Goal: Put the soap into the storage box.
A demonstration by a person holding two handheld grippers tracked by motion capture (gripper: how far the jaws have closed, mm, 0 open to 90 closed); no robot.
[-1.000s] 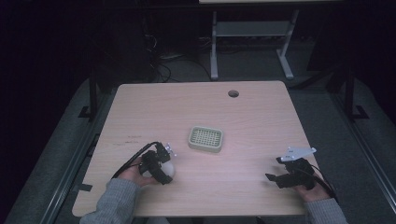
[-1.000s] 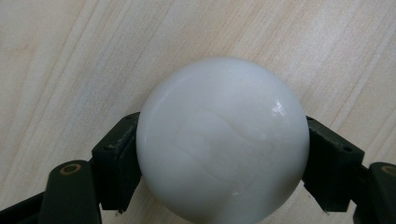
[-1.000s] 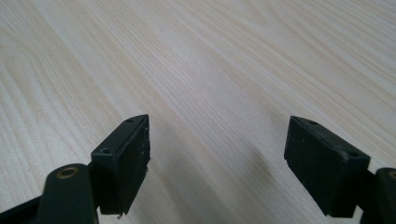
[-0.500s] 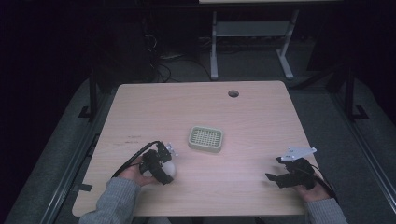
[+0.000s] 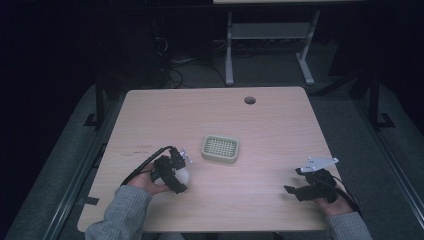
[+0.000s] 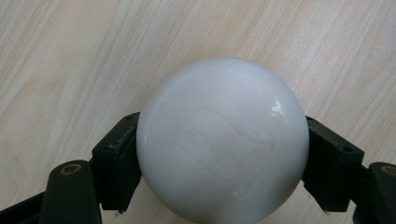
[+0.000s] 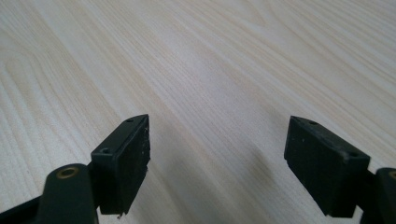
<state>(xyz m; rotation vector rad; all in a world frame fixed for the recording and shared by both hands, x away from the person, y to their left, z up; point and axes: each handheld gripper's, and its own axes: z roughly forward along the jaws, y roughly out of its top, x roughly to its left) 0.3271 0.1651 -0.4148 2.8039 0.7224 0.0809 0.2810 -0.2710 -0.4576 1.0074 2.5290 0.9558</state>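
A smooth white oval soap bar (image 6: pixel 223 140) sits between the two black jaws of my left gripper (image 6: pixel 223 161), which is shut on it just above the wood. From above, the soap bar (image 5: pixel 181 176) and left gripper (image 5: pixel 176 175) lie at the table's front left. A pale green slotted soap dish (image 5: pixel 220 149) rests at the table's middle, up and to the right of the soap. My right gripper (image 5: pixel 295 181) stands open at the front right, and my right gripper (image 7: pixel 217 163) has only bare wood between its jaws.
The light wooden table (image 5: pixel 280 125) has a round cable hole (image 5: pixel 249 100) near its far edge. A white-legged desk frame (image 5: pixel 270 45) and loose cables stand on the dark floor behind. Forearms in grey sleeves (image 5: pixel 120 215) enter from the near edge.
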